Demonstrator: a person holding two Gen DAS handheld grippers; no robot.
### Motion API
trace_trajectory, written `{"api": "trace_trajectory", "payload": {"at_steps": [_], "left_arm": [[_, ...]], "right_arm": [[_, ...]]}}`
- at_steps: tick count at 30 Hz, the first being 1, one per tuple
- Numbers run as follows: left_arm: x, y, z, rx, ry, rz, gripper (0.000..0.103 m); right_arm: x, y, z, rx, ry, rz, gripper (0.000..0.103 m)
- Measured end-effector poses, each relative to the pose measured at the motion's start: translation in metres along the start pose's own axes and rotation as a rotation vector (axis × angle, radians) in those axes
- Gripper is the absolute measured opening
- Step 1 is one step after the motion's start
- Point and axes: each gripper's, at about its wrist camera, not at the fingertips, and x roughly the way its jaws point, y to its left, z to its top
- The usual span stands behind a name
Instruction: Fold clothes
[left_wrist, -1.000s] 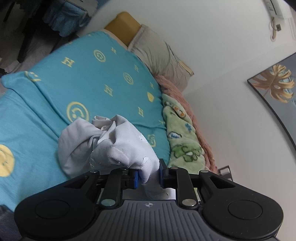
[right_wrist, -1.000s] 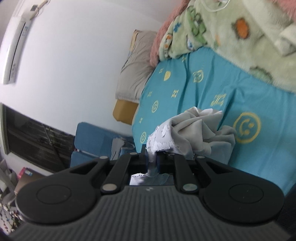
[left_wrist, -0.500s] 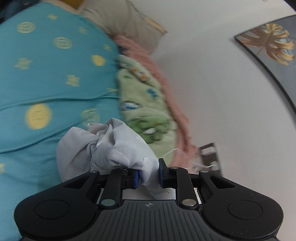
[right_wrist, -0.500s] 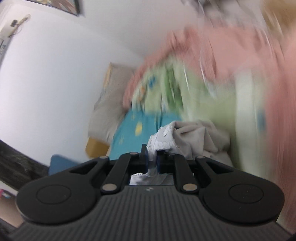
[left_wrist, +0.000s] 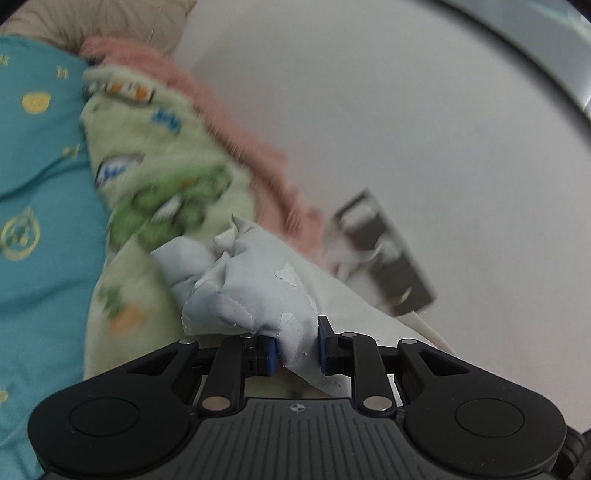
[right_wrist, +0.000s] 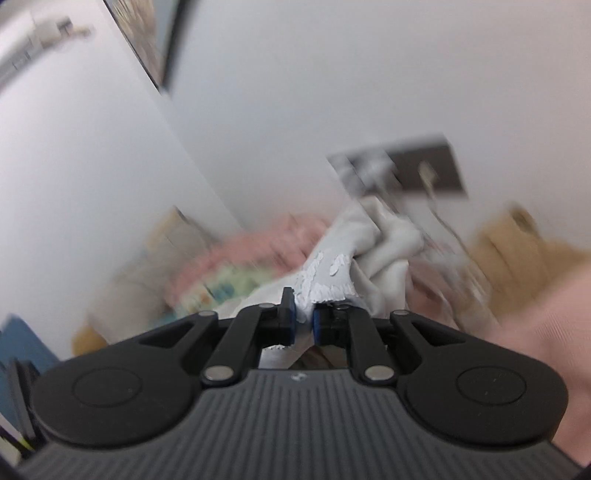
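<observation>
The left gripper (left_wrist: 296, 346) is clamped on a bunched fold of the pale grey garment (left_wrist: 251, 288), the cloth squeezed between its blue pads (left_wrist: 272, 350) and bulging up ahead of them. The right gripper (right_wrist: 303, 320) pinches another part of the same garment (right_wrist: 369, 243), where a cracked white print shows, with its jaws drawn narrow on the fabric. The garment hangs lifted between the two tools, clear of the bed.

Around it, the left wrist view shows the teal bedsheet (left_wrist: 40, 206) with yellow motifs at the left, a green cartoon-print blanket (left_wrist: 159, 177) just behind the garment, a pink fluffy blanket (left_wrist: 229, 122) along the wall and a beige pillow (left_wrist: 110, 22) at the top. A dark wall plate (left_wrist: 391, 258) with plugs and a white cable sits beyond — partly hidden by the cloth.

The right wrist view is heavily blurred — it alone shows a dark-framed picture (right_wrist: 147, 40) on the wall, a tan shape (right_wrist: 517, 254) at the right, and the wall plate (right_wrist: 424, 166) above the garment.
</observation>
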Motion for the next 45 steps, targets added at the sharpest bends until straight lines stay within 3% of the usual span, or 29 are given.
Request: {"api": "trace_trajectory", "payload": {"at_steps": [6, 8, 10, 13, 14, 15, 18, 26, 33, 45], "left_arm": [[-0.002, 0.022, -0.033, 0.071, 0.012, 0.041, 0.025], [-0.006, 0.018, -0.035, 0.1, 0.017, 0.068, 0.034], [-0.012, 0.011, -0.037, 0.132, 0.029, 0.101, 0.06], [-0.028, -0.005, -0.04, 0.209, 0.025, 0.141, 0.083], [-0.034, -0.009, -0.042, 0.236, 0.021, 0.154, 0.086], [-0.041, -0.015, -0.044, 0.264, 0.007, 0.169, 0.09], [-0.067, -0.031, -0.047, 0.342, -0.055, 0.207, 0.101], [-0.161, -0.074, -0.057, 0.462, -0.201, 0.209, 0.103], [-0.244, -0.101, -0.08, 0.542, -0.309, 0.212, 0.103], [-0.34, -0.108, -0.12, 0.57, -0.39, 0.164, 0.103]], "right_arm": [[-0.013, -0.024, -0.043, 0.021, 0.053, -0.021, 0.014], [-0.012, -0.025, -0.046, 0.031, 0.057, -0.031, 0.014], [-0.011, -0.025, -0.044, 0.046, 0.074, -0.047, 0.018], [-0.019, -0.017, -0.041, 0.024, 0.102, -0.069, 0.048], [-0.024, -0.013, -0.042, 0.008, 0.1, -0.064, 0.068], [-0.03, -0.009, -0.042, -0.009, 0.099, -0.058, 0.082], [-0.05, 0.008, -0.042, -0.082, 0.074, -0.059, 0.083], [-0.116, 0.057, -0.044, -0.256, -0.021, -0.043, 0.083], [-0.178, 0.089, -0.052, -0.318, -0.091, -0.007, 0.083], [-0.252, 0.113, -0.077, -0.375, -0.169, 0.022, 0.083]]}}
